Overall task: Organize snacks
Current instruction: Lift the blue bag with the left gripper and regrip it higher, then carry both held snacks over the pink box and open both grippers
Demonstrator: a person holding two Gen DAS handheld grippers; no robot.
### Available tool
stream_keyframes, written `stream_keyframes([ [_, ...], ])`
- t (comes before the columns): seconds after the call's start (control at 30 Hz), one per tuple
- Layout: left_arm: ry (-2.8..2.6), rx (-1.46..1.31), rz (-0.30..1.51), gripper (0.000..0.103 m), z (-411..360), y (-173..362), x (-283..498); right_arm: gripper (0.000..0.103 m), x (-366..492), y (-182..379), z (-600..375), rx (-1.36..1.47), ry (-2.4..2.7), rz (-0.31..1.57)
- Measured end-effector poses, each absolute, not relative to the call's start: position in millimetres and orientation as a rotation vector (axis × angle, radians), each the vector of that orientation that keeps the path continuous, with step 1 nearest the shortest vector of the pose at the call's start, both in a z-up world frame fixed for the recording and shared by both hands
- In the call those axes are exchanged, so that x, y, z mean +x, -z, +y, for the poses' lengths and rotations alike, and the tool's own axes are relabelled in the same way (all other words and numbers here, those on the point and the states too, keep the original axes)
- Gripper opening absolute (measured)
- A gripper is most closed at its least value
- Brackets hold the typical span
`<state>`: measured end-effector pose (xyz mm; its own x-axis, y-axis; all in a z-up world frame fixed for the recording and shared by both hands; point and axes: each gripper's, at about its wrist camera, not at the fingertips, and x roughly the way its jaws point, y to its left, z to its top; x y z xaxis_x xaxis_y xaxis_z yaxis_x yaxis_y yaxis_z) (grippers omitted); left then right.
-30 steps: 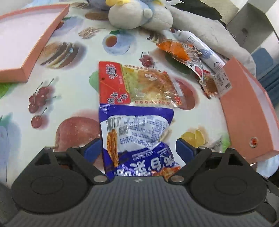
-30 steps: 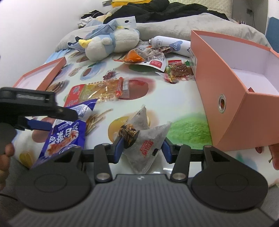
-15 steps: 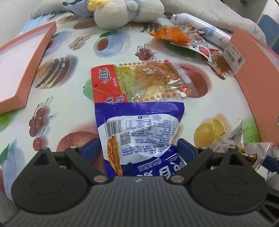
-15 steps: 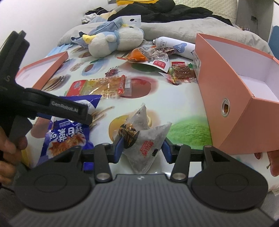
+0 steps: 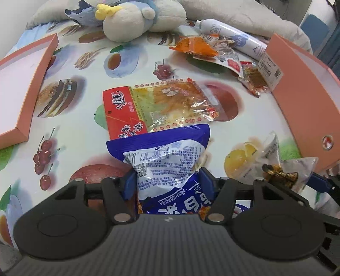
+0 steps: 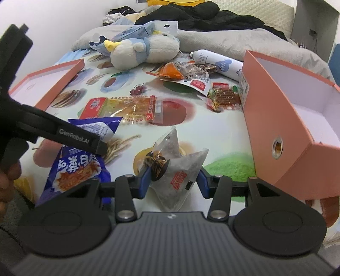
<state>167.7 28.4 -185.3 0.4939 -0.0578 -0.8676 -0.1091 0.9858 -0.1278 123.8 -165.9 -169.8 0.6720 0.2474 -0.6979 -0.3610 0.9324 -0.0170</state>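
Left wrist view: the left gripper (image 5: 167, 178) straddles a blue snack bag (image 5: 167, 157) lying on the fruit-print tablecloth (image 5: 74, 118); its jaws are closing, with the blue pads pressed into the bag's crumpled sides. The bag's far edge overlaps a red-and-clear snack pouch (image 5: 157, 106) lying flat just beyond it. Farther off lie an orange snack packet (image 5: 195, 45), a small packet of brown sticks (image 5: 254, 79) and a white bottle (image 5: 231, 40) on its side, the last two against the near end of an open salmon-pink box (image 5: 301, 102) at right. The box's shallow lid (image 5: 27, 85) lies upturned at left. A plush bird (image 5: 140, 19) rests at the table's far edge, against grey bedding.

Right wrist view: the right gripper (image 6: 173, 180) is clamped on a grey pyramid-shaped snack pouch (image 6: 180, 176), which touches a second similar pouch (image 6: 167, 142) just behind it. The pink box stands just right of both pouches, its white interior showing. At left the left gripper's black body crosses in front of the blue snack bag, hiding its middle; part of a hand (image 6: 8, 180) shows at the frame edge.
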Motion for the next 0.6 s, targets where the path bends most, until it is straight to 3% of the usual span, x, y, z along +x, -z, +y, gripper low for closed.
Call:
stream_keyframes([
  [0.6, 0.061, -0.201, 0.926, 0.066, 12, 99, 182, 0.046, 140, 105, -184, -0.141, -0.303, 0.644],
])
